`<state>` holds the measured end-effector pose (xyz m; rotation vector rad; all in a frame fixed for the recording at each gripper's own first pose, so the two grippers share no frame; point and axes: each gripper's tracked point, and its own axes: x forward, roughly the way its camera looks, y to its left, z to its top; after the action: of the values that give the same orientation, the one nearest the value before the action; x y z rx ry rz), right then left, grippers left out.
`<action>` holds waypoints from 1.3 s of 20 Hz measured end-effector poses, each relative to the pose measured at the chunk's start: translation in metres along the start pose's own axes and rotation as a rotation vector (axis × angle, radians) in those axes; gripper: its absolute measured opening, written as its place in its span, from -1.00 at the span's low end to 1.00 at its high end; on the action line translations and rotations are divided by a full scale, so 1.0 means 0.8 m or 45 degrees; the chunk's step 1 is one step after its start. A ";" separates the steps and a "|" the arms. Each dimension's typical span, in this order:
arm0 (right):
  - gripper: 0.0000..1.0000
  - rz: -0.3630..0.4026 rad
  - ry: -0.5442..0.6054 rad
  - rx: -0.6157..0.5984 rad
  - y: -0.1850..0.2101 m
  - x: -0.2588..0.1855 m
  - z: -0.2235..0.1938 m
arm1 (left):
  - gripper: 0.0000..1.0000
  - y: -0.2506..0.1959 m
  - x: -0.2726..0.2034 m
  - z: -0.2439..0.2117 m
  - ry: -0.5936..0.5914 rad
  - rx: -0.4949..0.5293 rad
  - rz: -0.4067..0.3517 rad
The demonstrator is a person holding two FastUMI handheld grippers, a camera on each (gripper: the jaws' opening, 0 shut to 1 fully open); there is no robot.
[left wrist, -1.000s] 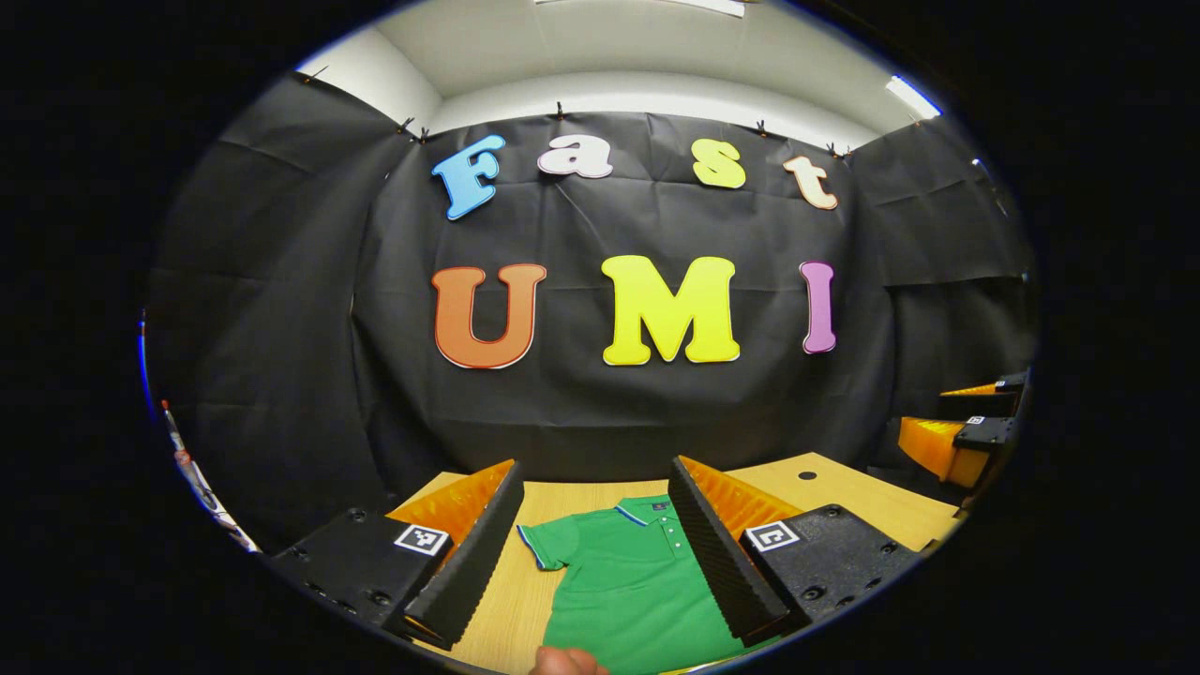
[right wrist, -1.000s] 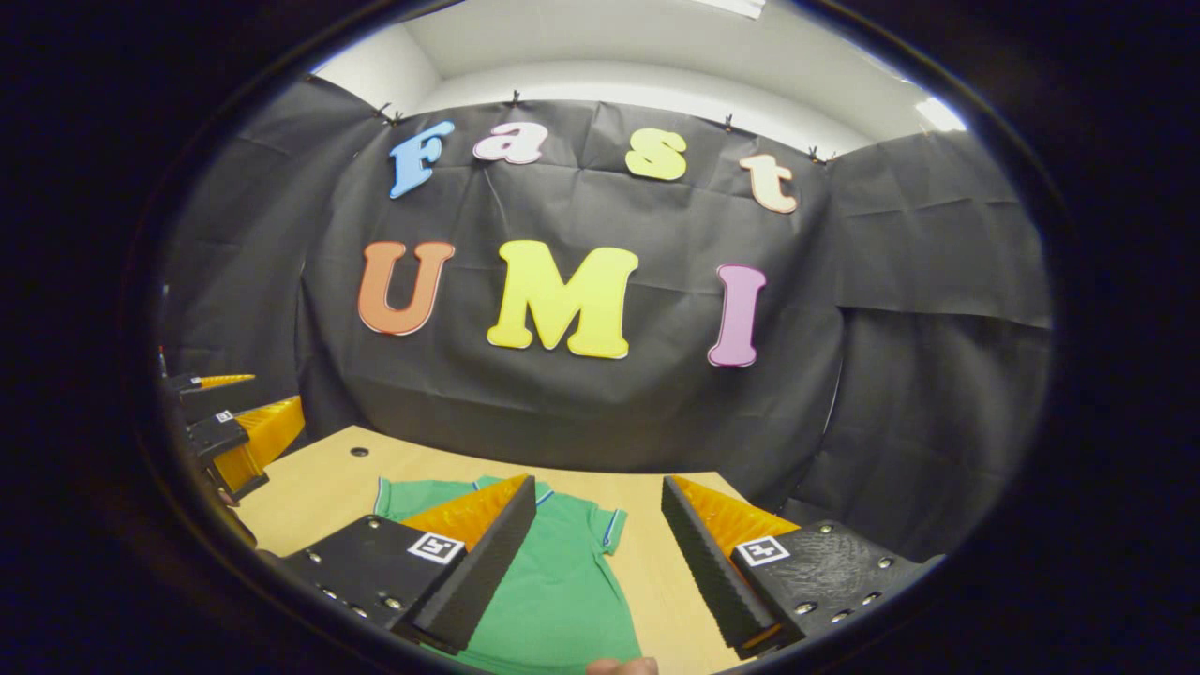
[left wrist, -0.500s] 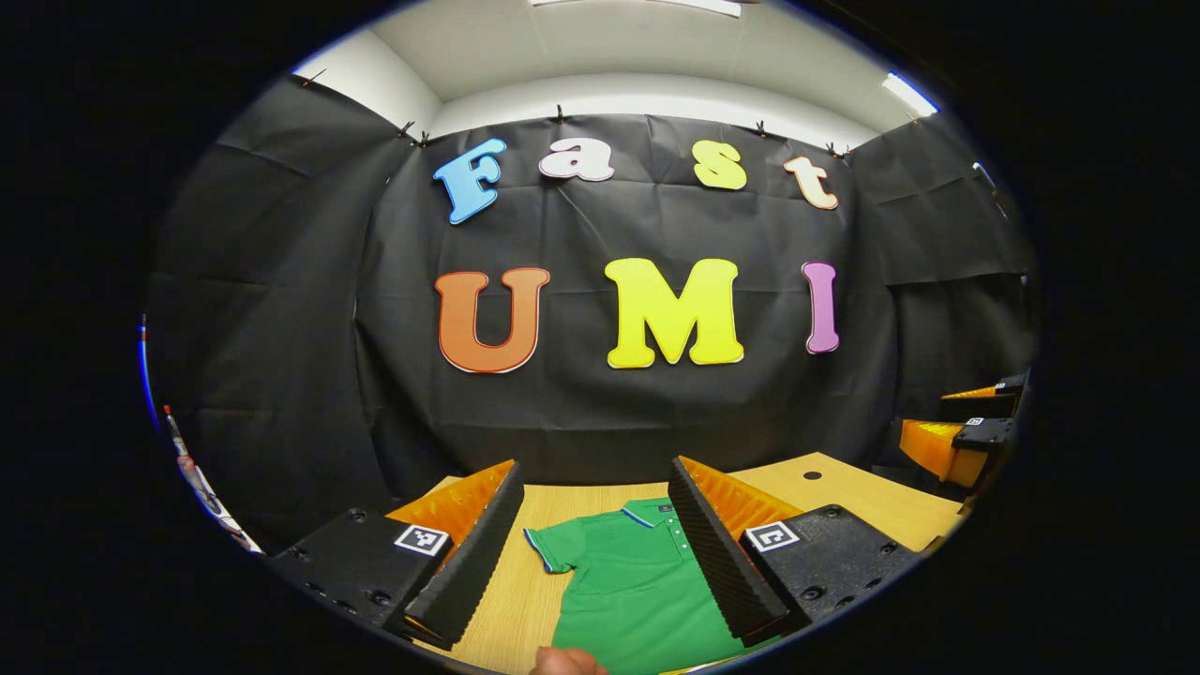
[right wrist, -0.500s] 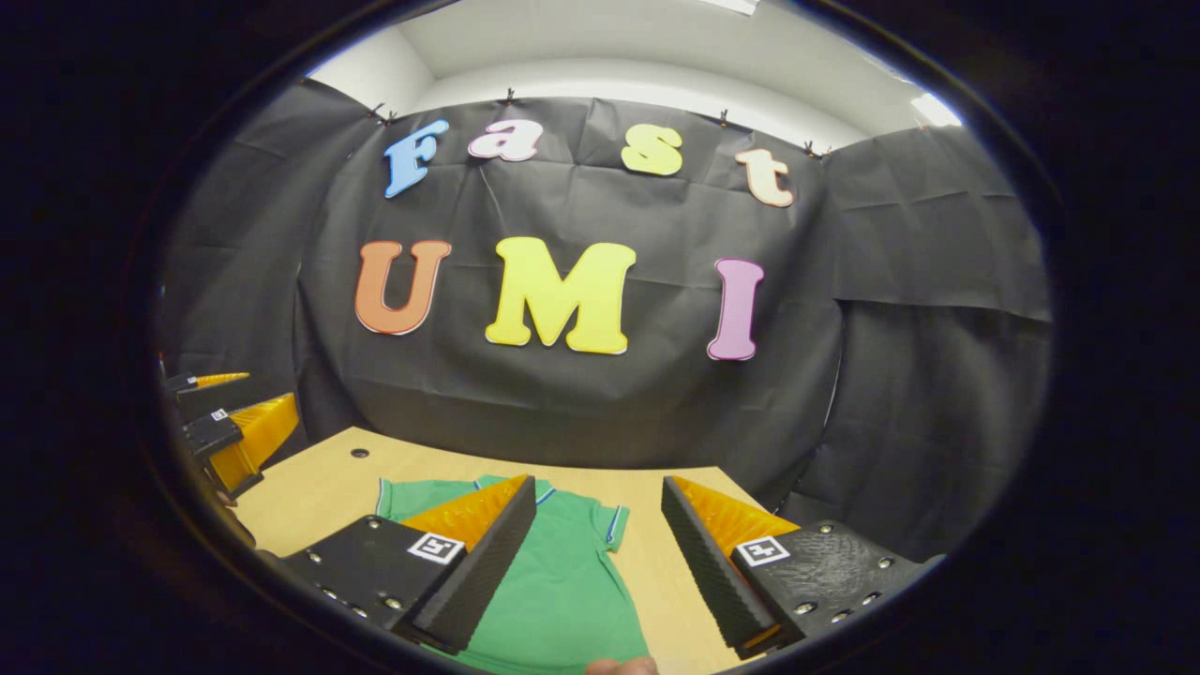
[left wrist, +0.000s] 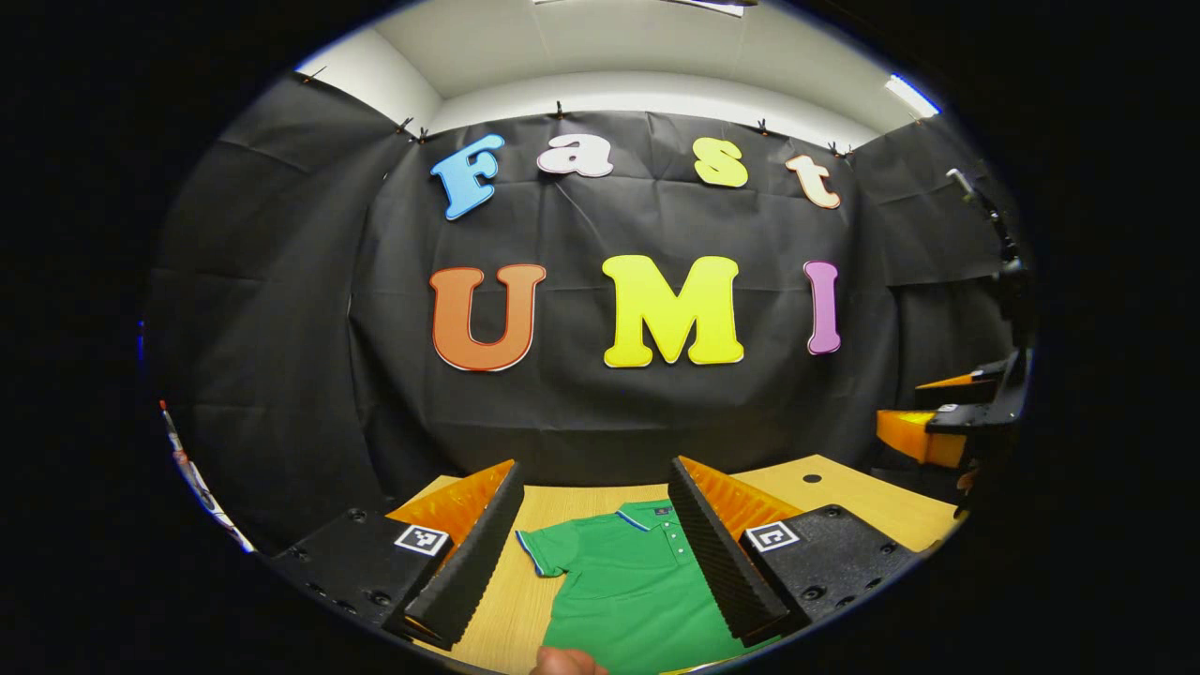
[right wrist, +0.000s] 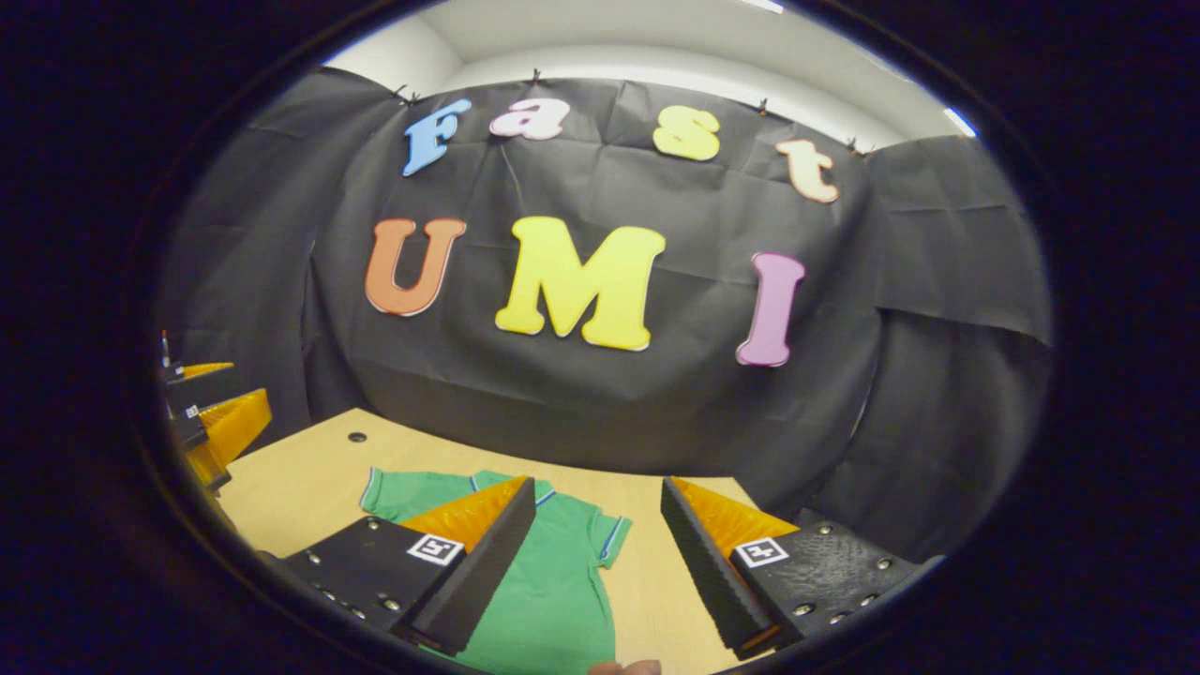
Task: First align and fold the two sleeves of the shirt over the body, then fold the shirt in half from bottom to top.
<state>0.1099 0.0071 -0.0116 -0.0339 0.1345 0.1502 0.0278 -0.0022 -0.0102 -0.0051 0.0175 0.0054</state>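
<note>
Green shirt (left wrist: 633, 591) lies flat on the worktop (left wrist: 844, 502). Left gripper (left wrist: 595, 544) and right gripper (right wrist: 600, 553) hover above it, fingers open, holding nothing.

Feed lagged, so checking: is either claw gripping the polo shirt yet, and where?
Nothing is held. The left claw and right claw are both open above the green polo shirt, flat on the table.

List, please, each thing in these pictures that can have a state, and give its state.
Shirt: spread flat on the table, unfolded, collar toward the wall.
Shirt sleeves: both spread out to the sides, not yet folded.
Left gripper: open, holding nothing, above the shirt.
Right gripper: open, holding nothing, above the shirt's sleeve side.
Table: bearing the shirt.
</note>
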 end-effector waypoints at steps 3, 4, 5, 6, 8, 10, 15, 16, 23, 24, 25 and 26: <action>0.80 0.017 0.198 0.089 -0.033 0.096 -0.026 | 0.97 0.000 0.021 -0.004 0.015 0.016 0.012; 0.80 -0.011 0.253 0.101 -0.048 0.131 -0.041 | 0.98 0.000 0.028 -0.002 0.015 0.024 0.016; 0.80 -0.023 0.307 0.115 -0.060 0.169 -0.057 | 0.98 0.000 0.034 -0.001 0.017 0.028 0.023; 0.80 -0.039 0.382 0.129 -0.068 0.204 -0.079 | 0.97 -0.001 0.038 -0.003 0.019 0.030 0.028; 0.80 -0.042 0.504 0.182 -0.079 0.263 -0.125 | 0.97 0.000 0.048 -0.002 0.023 0.044 0.039; 0.80 -0.066 0.607 0.220 -0.091 0.317 -0.174 | 0.98 -0.002 0.057 0.000 0.030 0.070 0.047; 0.80 -0.135 0.747 0.249 -0.114 0.413 -0.257 | 0.97 -0.008 0.075 -0.009 0.079 0.080 0.054; 0.81 -0.150 0.765 0.254 -0.118 0.426 -0.269 | 0.97 -0.011 0.077 -0.016 0.101 0.058 0.051; 0.92 -0.139 0.847 0.233 -0.113 0.453 -0.316 | 0.97 -0.026 0.089 -0.035 0.180 -0.002 0.034; 0.89 -0.134 0.846 0.242 -0.113 0.450 -0.311 | 0.98 -0.024 0.090 -0.037 0.183 -0.002 0.037; 0.89 -0.133 0.865 0.246 -0.109 0.449 -0.310 | 0.98 -0.025 0.091 -0.039 0.188 -0.006 0.037; 0.52 -0.120 0.868 0.241 -0.100 0.449 -0.312 | 0.97 -0.024 0.092 -0.041 0.194 -0.012 0.035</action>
<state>0.4412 -0.0301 -0.3059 0.0994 0.8253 0.0258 0.1012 -0.0210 -0.0438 -0.0148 0.1696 0.0327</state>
